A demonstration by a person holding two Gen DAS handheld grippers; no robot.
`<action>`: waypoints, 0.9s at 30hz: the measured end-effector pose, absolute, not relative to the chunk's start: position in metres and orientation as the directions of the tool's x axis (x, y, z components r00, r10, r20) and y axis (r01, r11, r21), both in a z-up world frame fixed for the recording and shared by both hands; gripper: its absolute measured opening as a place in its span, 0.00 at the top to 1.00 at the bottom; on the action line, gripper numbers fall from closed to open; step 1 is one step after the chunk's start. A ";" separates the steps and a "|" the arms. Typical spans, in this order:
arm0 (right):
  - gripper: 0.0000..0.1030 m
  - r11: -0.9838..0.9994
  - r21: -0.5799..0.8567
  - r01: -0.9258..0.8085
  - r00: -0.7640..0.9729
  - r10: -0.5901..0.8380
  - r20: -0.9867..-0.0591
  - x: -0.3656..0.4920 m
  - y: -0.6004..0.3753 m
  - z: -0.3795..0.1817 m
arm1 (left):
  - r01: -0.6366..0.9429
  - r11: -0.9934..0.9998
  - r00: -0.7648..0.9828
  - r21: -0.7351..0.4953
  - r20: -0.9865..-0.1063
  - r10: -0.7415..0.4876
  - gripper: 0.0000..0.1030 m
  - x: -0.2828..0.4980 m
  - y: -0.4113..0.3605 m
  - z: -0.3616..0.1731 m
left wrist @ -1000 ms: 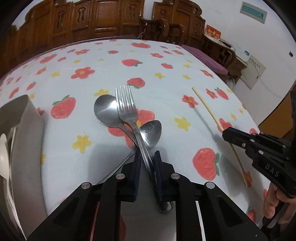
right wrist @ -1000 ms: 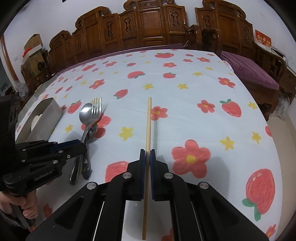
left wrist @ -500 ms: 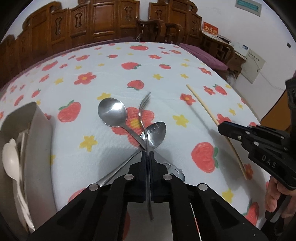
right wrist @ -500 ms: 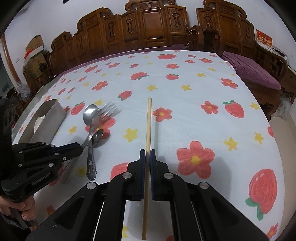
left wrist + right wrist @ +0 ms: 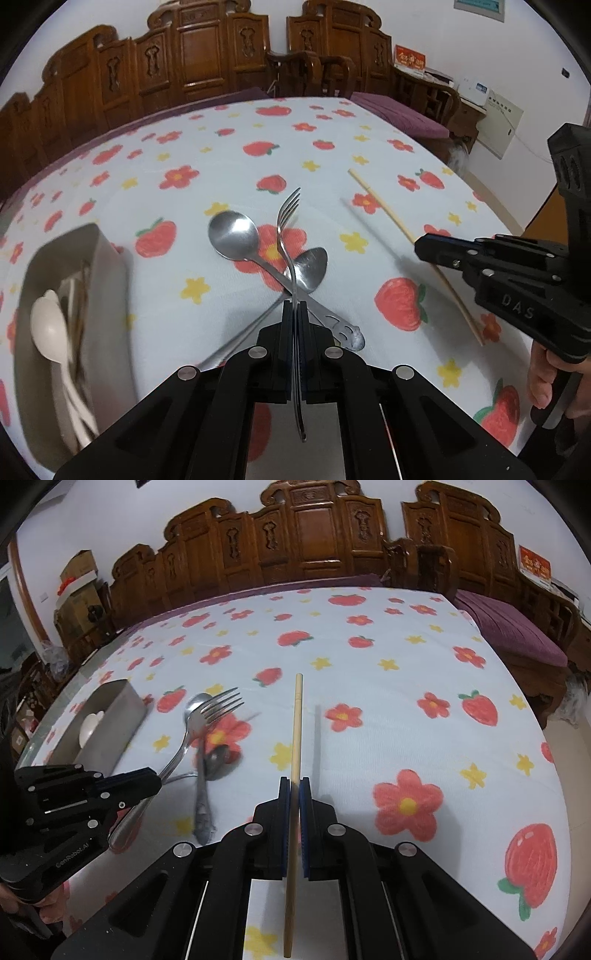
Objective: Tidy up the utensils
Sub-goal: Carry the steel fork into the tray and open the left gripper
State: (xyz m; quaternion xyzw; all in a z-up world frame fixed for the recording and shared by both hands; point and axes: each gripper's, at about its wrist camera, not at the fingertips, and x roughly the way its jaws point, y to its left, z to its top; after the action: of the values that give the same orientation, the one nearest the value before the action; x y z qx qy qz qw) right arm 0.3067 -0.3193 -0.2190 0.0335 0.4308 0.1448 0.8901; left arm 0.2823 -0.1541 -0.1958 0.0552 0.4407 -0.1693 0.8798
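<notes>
Nearest the left wrist camera, the left hand-held gripper (image 5: pixel 294 314) was clamped on the handle of the fork (image 5: pixel 286 236), which ran forward between the pads with its tines raised clear of the counter (image 5: pixel 221 155). Nearest the right wrist camera, the right hand-held gripper (image 5: pixel 294 794) was clamped on the chopstick (image 5: pixel 295 738), which pointed straight ahead along the fingers.

Taking the metal tray (image 5: pixel 107 280) as the landmark: the fork was held to the right of it, above two steel spoons. The large spoon (image 5: pixel 233 235) lay on the cloth just right of the tray, its handle running under the fork; the small spoon (image 5: pixel 312 266) lay just beyond it, farther from the tray, the two handles crossing. A white spoon (image 5: pixel 46 321) already rested inside the tray with other pieces too blurred to identify. The chopstick was farthest from the tray, to its right. Beyond the tray, carved wooden chairs (image 5: pixel 207 55) lined the far edge of the counter.

Judged step: carrying the fork to the tray. To do this well, the fork should be lifted fully clear of both spoon handles before it travels sideways, so that neither spoon is dragged. It should then be turned parallel to the tray's long side and lowered close to the contents before release, beside the white spoon rather than across it. The chopstick could wait in its grip.
</notes>
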 end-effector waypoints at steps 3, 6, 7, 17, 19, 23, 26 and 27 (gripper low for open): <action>0.94 0.952 0.176 -0.251 0.588 0.295 -0.753 0.305 -0.309 -0.216 | 0.339 0.940 0.573 -0.049 -0.782 -0.247 0.99 0.279 -0.146 -0.184; 0.94 0.950 0.158 -0.270 0.593 0.293 -0.750 0.303 -0.299 -0.213 | 0.332 0.942 0.587 -0.050 -0.771 -0.247 0.99 0.274 -0.139 -0.173; 0.94 0.949 0.154 -0.277 0.596 0.295 -0.747 0.302 -0.296 -0.211 | 0.328 0.943 0.592 -0.050 -0.767 -0.247 0.99 0.272 -0.135 -0.169; 0.94 0.934 0.125 -0.334 0.611 0.316 -0.726 0.293 -0.269 -0.199 | 0.289 0.957 0.632 -0.032 -0.745 -0.216 0.99 0.261 -0.101 -0.143; 0.94 0.929 0.116 -0.350 0.612 0.321 -0.723 0.290 -0.262 -0.196 | 0.279 0.960 0.637 -0.030 -0.743 -0.208 0.99 0.260 -0.094 -0.141; 0.94 0.918 0.100 -0.385 0.618 0.336 -0.711 0.282 -0.250 -0.189 | 0.257 0.966 0.646 -0.027 -0.739 -0.192 0.99 0.257 -0.078 -0.137; 0.94 0.907 0.085 -0.413 0.626 0.350 -0.697 0.275 -0.241 -0.182 | 0.240 0.970 0.651 -0.022 -0.738 -0.178 0.99 0.255 -0.066 -0.135; 0.94 0.904 0.082 -0.420 0.629 0.355 -0.692 0.272 -0.239 -0.179 | 0.234 0.972 0.652 -0.022 -0.738 -0.173 0.99 0.255 -0.062 -0.134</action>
State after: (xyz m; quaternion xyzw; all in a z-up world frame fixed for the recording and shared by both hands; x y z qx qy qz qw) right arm 0.2720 -0.2392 -0.1793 -0.0436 0.3733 0.2150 0.9014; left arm 0.2548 -0.0617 -0.1345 0.0378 0.4017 -0.1122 0.9081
